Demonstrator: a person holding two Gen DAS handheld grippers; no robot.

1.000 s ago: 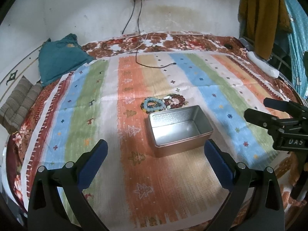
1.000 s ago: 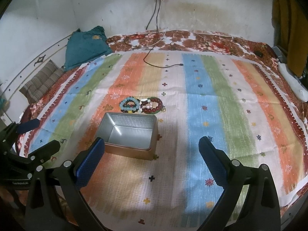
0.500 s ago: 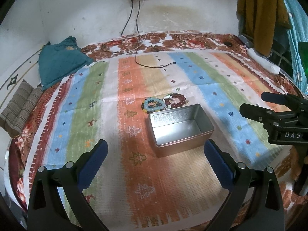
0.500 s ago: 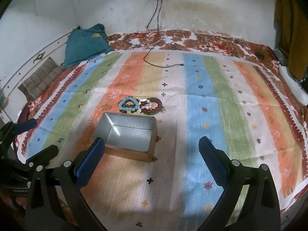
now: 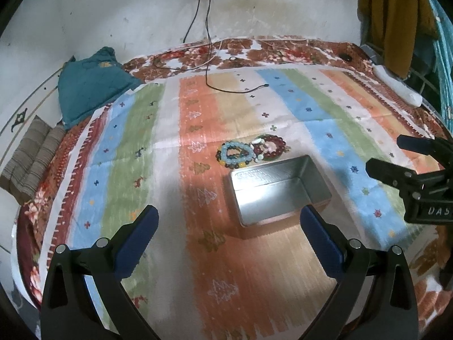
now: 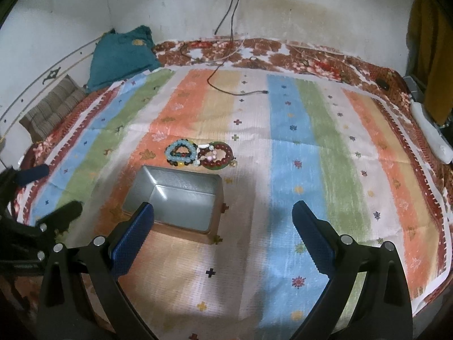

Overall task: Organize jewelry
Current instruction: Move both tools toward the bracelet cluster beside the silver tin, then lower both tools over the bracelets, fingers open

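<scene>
Striped bedspread in orange, pale yellow, white, sky blue and green, dotted with small crosses and tree motifs, edged in dark red. Beneath, a brown-and-white floral sheet. Silver tin, shiny grey inside. Pale blue bead bracelet with dark and yellow beads; dark red bead bracelet with white ones. Teal pillow. Brown striped cushion. Mustard-yellow garment. Black gripper arms with blue pads.

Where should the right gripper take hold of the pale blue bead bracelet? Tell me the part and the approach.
Grip the pale blue bead bracelet on its left arc, the side away from the dark red bracelets it touches. Come from above, one finger inside the loop and one outside: it lies flat on the striped cloth, and the metal tin blocks a low near-side approach.
</scene>
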